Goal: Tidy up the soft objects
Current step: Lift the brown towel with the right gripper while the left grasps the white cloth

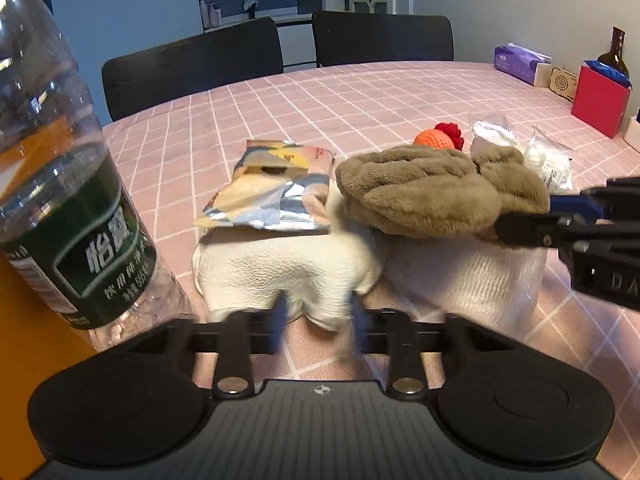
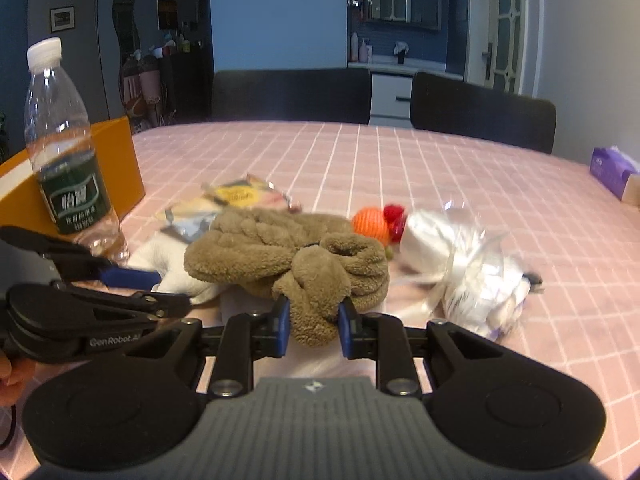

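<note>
While the clear bag (image 2: 476, 276) holds white stuffing on the bench (image 2: 400, 160), the right gripper (image 2: 312, 322) pinches the brown plush cloth (image 2: 288, 256); the left gripper (image 1: 316, 316) closes narrowly on the white towel (image 1: 288, 276).

The right gripper (image 2: 311, 322) has its blue-padded jaws closed on a fold of the brown plush cloth (image 2: 288, 258), which lies bunched on the pink checked worktop (image 2: 400, 160); under the cloth's left edge a white towel (image 2: 176, 268) shows; the left gripper (image 2: 160, 292) reaches in from the left, its tips at that towel, though whether it grips is unclear; behind sit a crumpled snack packet (image 2: 236, 198) and an orange-and-red knitted toy (image 2: 374, 224); a clear bag of white stuff (image 2: 472, 276) lies to the right; a water bottle (image 2: 66, 148) stands upright before an orange box (image 2: 120, 160).
</note>
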`<action>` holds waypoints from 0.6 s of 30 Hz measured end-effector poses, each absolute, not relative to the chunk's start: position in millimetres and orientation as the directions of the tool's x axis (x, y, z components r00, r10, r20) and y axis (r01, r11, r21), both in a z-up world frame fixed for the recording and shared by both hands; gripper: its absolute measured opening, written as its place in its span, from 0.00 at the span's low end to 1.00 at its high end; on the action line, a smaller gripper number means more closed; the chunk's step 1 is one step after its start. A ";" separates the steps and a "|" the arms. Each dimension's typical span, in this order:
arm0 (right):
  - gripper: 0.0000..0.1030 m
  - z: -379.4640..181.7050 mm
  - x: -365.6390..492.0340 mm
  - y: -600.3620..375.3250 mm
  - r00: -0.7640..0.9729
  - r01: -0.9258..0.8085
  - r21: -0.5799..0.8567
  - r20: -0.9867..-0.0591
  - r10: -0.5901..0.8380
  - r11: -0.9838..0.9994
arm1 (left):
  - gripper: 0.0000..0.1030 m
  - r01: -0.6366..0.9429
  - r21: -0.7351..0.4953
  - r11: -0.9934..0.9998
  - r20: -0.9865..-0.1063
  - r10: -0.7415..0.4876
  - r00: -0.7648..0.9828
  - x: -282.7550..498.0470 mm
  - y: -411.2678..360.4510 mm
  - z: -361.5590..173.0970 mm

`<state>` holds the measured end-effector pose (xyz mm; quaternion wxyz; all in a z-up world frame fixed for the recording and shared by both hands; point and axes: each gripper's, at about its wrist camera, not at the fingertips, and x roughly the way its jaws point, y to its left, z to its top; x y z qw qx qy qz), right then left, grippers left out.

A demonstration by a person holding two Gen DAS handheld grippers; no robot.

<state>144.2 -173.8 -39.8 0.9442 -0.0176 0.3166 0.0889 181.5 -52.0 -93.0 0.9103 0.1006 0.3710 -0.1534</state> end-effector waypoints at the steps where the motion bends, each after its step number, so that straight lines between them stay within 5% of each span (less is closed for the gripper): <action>1: 0.22 -36.1 144.8 -173.2 0.791 -0.180 0.017 -0.592 0.155 0.984 | 0.13 0.352 0.064 0.934 -0.699 -0.210 0.684 180.2 -52.2 -89.9; 18: 0.21 34.5 84.4 -181.0 0.883 -0.182 0.014 -0.437 0.170 0.983 | 0.09 0.328 -0.007 0.945 -0.545 -0.279 0.791 98.2 -25.9 -22.2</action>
